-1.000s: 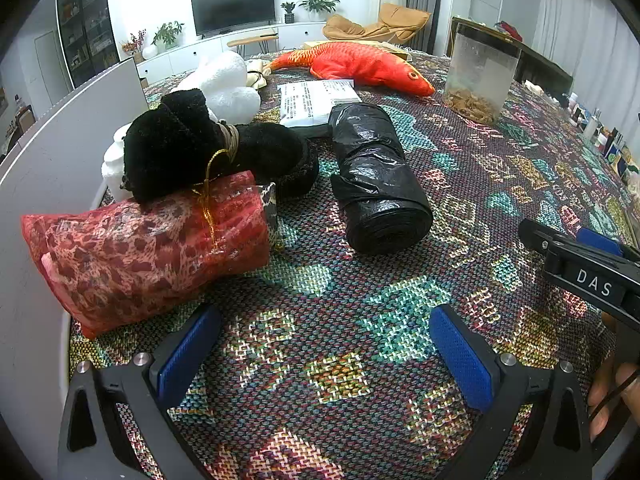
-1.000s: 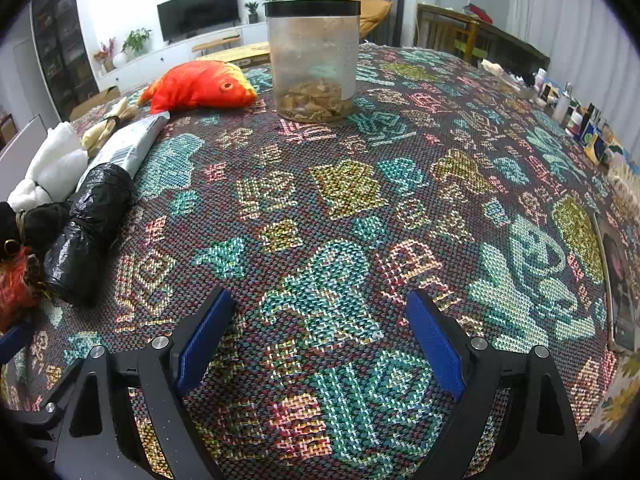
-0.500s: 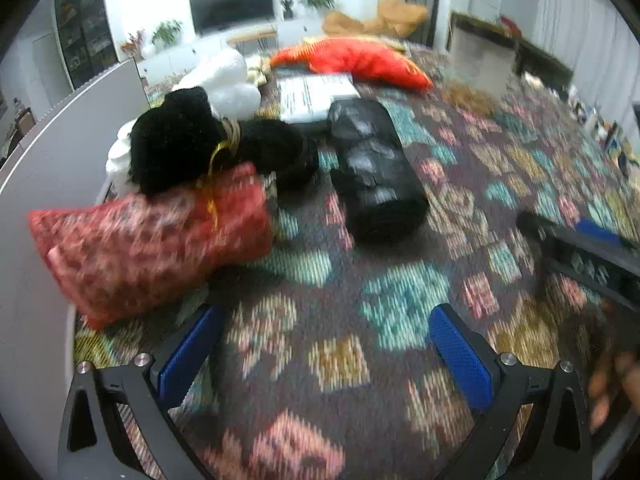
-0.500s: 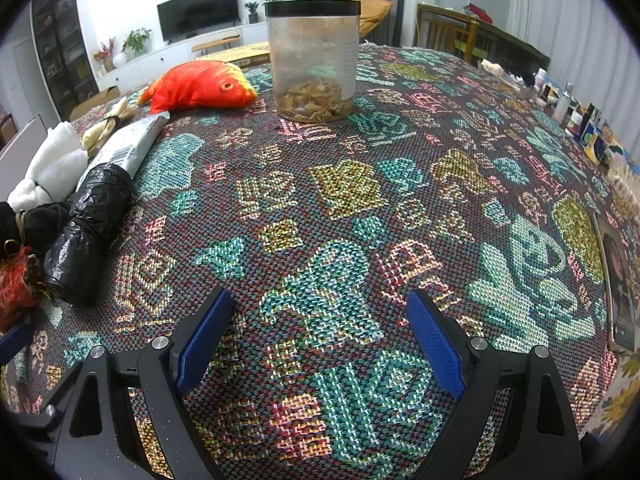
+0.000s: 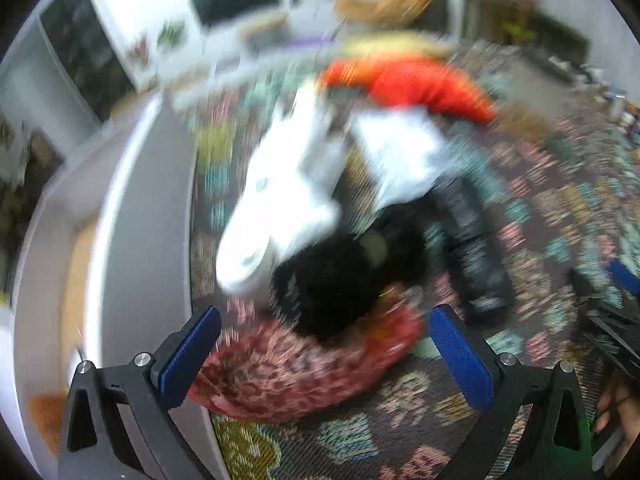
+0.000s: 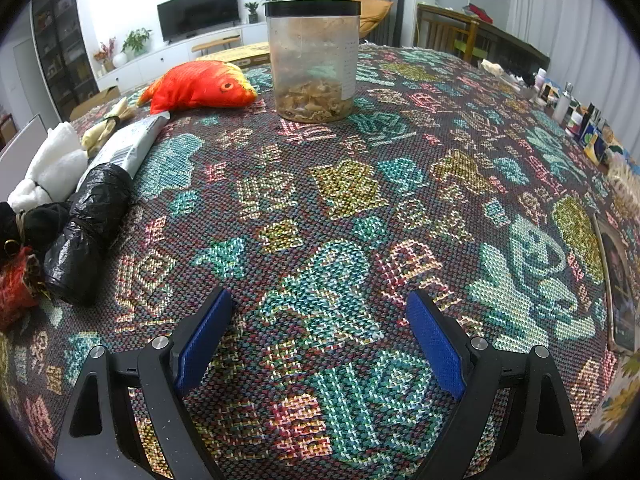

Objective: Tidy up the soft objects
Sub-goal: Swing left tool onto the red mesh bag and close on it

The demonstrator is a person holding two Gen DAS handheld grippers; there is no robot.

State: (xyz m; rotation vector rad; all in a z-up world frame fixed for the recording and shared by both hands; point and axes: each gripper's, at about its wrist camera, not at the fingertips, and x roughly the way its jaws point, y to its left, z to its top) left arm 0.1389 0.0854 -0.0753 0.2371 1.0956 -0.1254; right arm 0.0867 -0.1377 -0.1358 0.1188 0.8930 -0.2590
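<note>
The left wrist view is motion-blurred. My left gripper (image 5: pixel 324 344) is open above a red patterned mesh bag (image 5: pixel 296 368), which lies between its blue pads (image 5: pixel 188 352). Behind the bag sit a black fluffy toy (image 5: pixel 340 280), a white plush (image 5: pixel 280 200), a white mailer (image 5: pixel 404 156), a black plastic roll (image 5: pixel 472 248) and an orange fish plush (image 5: pixel 416 84). My right gripper (image 6: pixel 320 340) is open over bare tablecloth, holding nothing. In its view the fish plush (image 6: pixel 200 84), the mailer (image 6: pixel 128 144), the black roll (image 6: pixel 88 232) and the white plush (image 6: pixel 52 168) lie to the left.
A grey-white bin wall (image 5: pixel 140 240) borders the table on the left. A clear jar with a black lid (image 6: pixel 314 60) stands at the far middle. Small bottles and boxes (image 6: pixel 580 120) line the right edge. The patterned tablecloth (image 6: pixel 360 200) covers the table.
My left gripper has swung forward and left over the red mesh bag, tilting down, so the view blurs. The right gripper has not moved.
</note>
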